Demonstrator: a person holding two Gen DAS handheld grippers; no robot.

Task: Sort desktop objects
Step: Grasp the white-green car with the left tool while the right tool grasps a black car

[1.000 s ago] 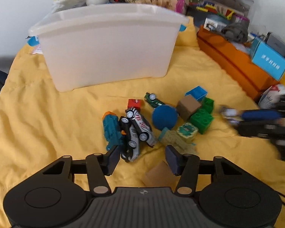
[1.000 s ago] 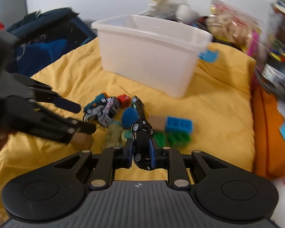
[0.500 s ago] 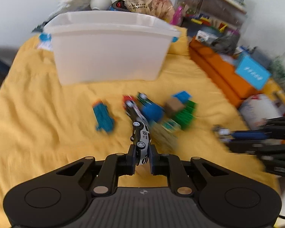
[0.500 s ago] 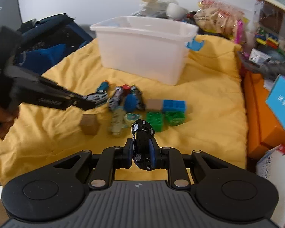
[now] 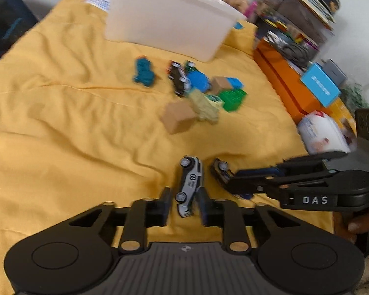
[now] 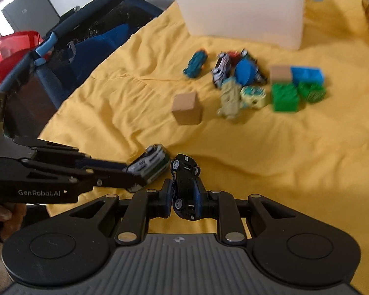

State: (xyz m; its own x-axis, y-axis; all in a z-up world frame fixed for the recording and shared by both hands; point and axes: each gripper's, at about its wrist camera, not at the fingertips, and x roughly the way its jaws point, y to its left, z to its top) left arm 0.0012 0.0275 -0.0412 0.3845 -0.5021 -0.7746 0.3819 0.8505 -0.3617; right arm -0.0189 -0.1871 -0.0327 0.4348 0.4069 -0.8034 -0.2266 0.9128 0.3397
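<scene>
A white toy car (image 5: 190, 184) lies on the yellow cloth (image 5: 61, 123) between the fingers of my left gripper (image 5: 184, 196). Its jaws are opening, with a gap on each side of the car. Just right of it, my right gripper (image 5: 230, 180) is shut on a black toy car (image 6: 184, 172) held low over the cloth. In the right wrist view the left gripper (image 6: 135, 174) comes in from the left with the white car (image 6: 150, 162) at its tip. Farther off lies a pile: a teal car (image 5: 144, 72), another car (image 5: 178, 80), a blue ball (image 5: 198, 81), a wooden cube (image 5: 178, 118) and green bricks (image 5: 232, 98).
A large white bin (image 5: 167, 17) stands beyond the pile. An orange box (image 5: 283, 81), a blue box (image 5: 319, 87) and a white packet (image 5: 322, 135) line the right edge. A dark bag (image 6: 86, 39) and a red bucket (image 6: 9, 49) sit off the left edge.
My left gripper shut on the white car in the pile, carried it to the near cloth, and its jaws have parted. My right gripper sank with the black car beside it.
</scene>
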